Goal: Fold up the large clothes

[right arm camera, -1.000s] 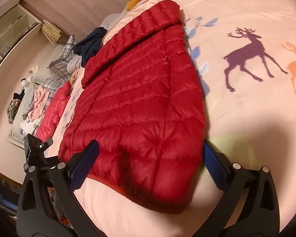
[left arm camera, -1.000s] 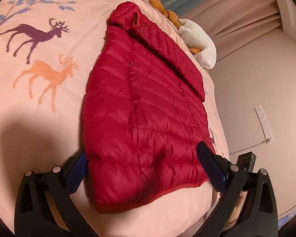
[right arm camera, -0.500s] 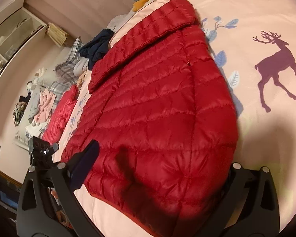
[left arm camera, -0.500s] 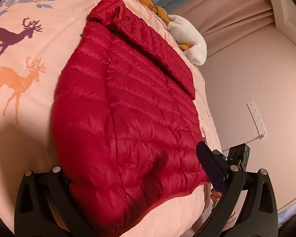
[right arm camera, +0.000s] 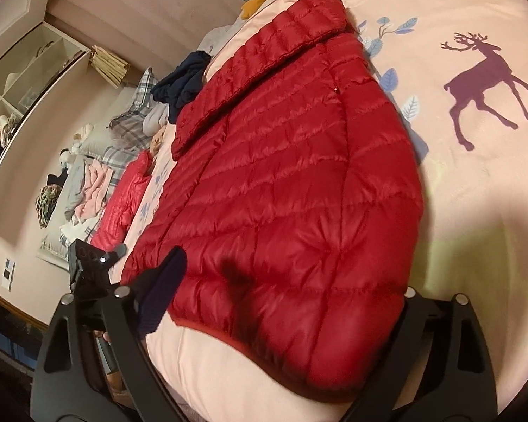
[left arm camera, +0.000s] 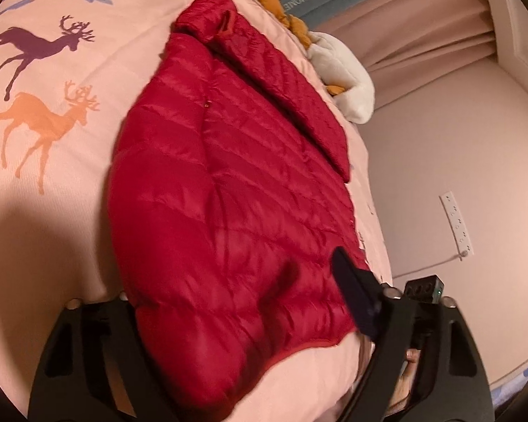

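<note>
Deer prints (left arm camera: 42,81): upper left of the left wrist view, one purple and one orange, printed on the pink bed cover (left arm camera: 52,211).
Left gripper (left arm camera: 243,302): bottom of the left wrist view, spread wide; its left finger is hidden under the jacket's hem corner, its right finger (left arm camera: 355,295) lies on top of the quilting near the hem. It grasps nothing firmly that can be seen.
Jacket (left arm camera: 228,183): red, quilted, flat on the bed, filling the middle of both views; hem toward the cameras, collar at the top of the frame, one sleeve folded across the body along the right side in the left wrist view.
Plush toy (left arm camera: 345,70): white and orange, upper right of the left wrist view, just beyond the sleeve.
Clothes pile (right arm camera: 84,190): left edge of the right wrist view, well apart from the jacket (right arm camera: 292,176).
Right gripper (right arm camera: 285,281): bottom of the right wrist view, released and wide; left finger (right arm camera: 162,281) rests at the hem, right finger hidden under the jacket's other corner.
</note>
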### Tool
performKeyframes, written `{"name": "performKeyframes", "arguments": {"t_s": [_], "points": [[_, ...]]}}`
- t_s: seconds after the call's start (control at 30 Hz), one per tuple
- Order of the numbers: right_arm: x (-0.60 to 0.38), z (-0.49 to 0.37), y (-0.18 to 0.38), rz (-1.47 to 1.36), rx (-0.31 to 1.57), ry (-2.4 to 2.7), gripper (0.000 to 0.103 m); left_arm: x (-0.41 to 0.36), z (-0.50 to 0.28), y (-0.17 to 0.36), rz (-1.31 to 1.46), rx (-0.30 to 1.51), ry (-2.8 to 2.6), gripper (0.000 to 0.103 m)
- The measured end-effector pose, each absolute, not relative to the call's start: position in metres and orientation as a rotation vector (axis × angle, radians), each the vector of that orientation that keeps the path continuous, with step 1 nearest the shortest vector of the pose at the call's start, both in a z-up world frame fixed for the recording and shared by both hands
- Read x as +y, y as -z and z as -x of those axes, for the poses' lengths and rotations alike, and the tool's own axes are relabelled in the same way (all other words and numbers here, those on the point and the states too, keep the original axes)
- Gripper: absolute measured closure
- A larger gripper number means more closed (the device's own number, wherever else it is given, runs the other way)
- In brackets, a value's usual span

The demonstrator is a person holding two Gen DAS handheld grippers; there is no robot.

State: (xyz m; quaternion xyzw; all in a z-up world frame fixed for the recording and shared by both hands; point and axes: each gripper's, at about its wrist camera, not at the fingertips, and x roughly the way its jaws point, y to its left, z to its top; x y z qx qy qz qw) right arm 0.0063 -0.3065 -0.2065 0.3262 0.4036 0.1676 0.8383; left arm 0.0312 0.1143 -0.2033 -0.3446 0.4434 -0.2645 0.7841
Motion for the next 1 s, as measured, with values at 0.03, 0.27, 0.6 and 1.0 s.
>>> {"name": "performKeyframes", "arguments": {"t_s": [0.03, 0.27, 0.6, 1.0], "points": [[-0.305, -0.007, 0.207, -0.689, 0.853, -0.345, 0.023, 0.116, -0.033, 0.204, 0.759, 0.960, 0.567, 0.031], [-0.309, -0.006, 0.212, -0.702, 0.846, -0.301, 0.054, 0.112, -0.037, 0.209, 0.753, 1.009, 0.540, 0.068], [-0.302, 0.000, 0.202, -0.676, 0.795, -0.307, 0.085, 0.111, -0.034, 0.198, 0.749, 0.994, 0.486, 0.085], [-0.301, 0.014, 0.166, -0.677, 0.680, -0.394, 0.088, 0.098, -0.021, 0.151, 0.621, 0.876, 0.543, 0.088]]}}
